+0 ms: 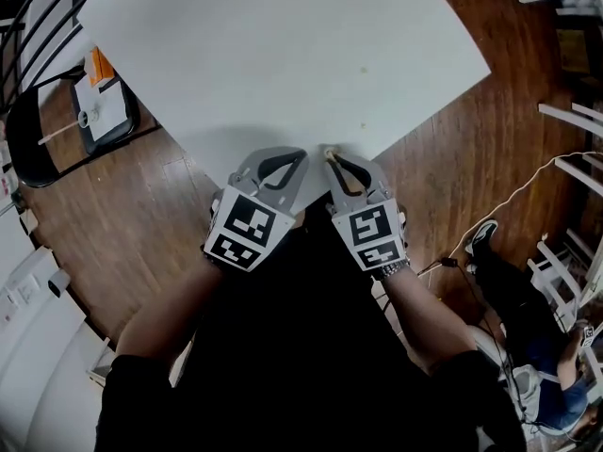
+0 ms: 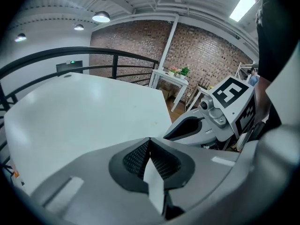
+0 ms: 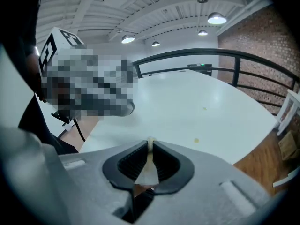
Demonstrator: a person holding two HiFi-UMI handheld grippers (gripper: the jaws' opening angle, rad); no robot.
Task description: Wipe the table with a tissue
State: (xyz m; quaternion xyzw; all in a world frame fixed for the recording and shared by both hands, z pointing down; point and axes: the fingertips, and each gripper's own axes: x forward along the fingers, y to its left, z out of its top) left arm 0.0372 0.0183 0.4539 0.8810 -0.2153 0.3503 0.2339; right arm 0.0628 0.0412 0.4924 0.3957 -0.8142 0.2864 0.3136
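The white table (image 1: 283,45) fills the upper middle of the head view. Both grippers hover side by side at its near edge, tips almost touching. My left gripper (image 1: 303,152) (image 2: 150,139) is shut, and I make out nothing between its jaws. My right gripper (image 1: 329,151) (image 3: 150,142) is shut on a small cream wad of tissue (image 3: 150,144), which pokes out just past the tips (image 1: 331,154). A few small yellowish specks (image 3: 196,140) (image 1: 363,126) dot the table ahead of the right gripper.
A black chair with papers (image 1: 94,111) stands on the wooden floor left of the table. A black railing (image 3: 225,55) runs behind the table's far side. A cable (image 1: 509,201), white frames and a seated person (image 1: 546,347) are at the right.
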